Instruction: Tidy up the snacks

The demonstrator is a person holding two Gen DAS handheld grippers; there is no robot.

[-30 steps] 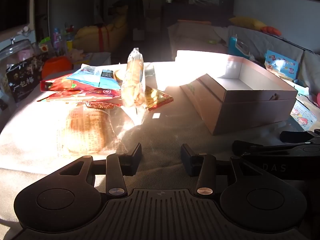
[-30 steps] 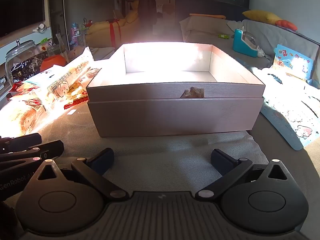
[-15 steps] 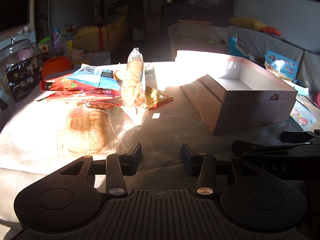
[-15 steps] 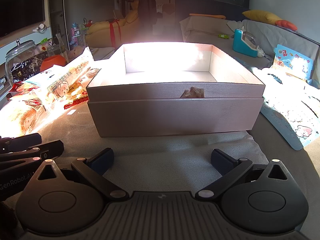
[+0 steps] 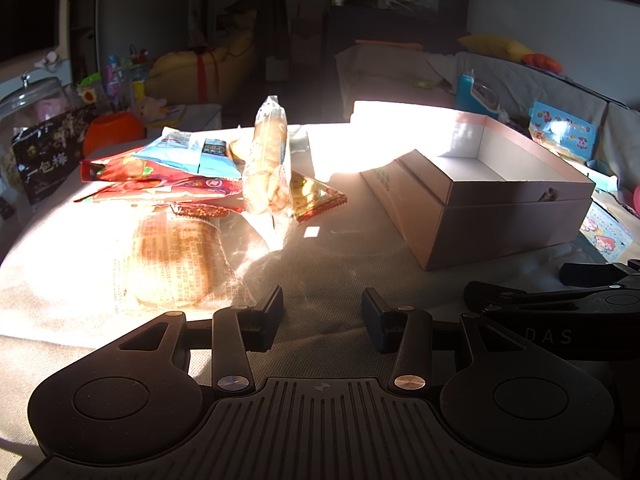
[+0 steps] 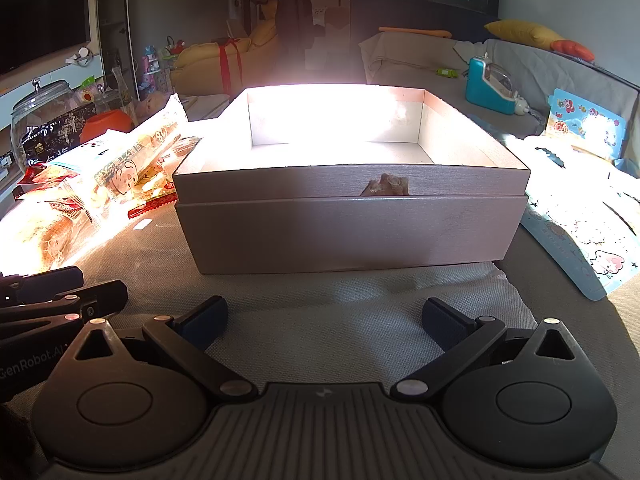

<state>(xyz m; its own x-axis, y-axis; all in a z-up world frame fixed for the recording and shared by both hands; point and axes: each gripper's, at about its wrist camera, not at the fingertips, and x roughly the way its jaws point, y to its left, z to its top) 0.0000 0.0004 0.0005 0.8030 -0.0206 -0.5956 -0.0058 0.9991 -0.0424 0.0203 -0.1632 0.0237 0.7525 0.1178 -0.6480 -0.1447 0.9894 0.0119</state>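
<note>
Sunlit cloth-covered counter (image 6: 352, 320), glare bleaching the far wall of open box (image 6: 348, 216) and snack pile (image 5: 192, 184) left of it, labels unreadable. Left hand-held gripper (image 5: 322, 316) released, empty. Right hand-held gripper (image 6: 324, 320) spread wide, empty.

Glass jar (image 6: 44, 120) far left, orange cup (image 5: 113, 131) beside; teal gadget (image 6: 490, 86) on sofa, sticker sheet (image 6: 584, 240) right.
</note>
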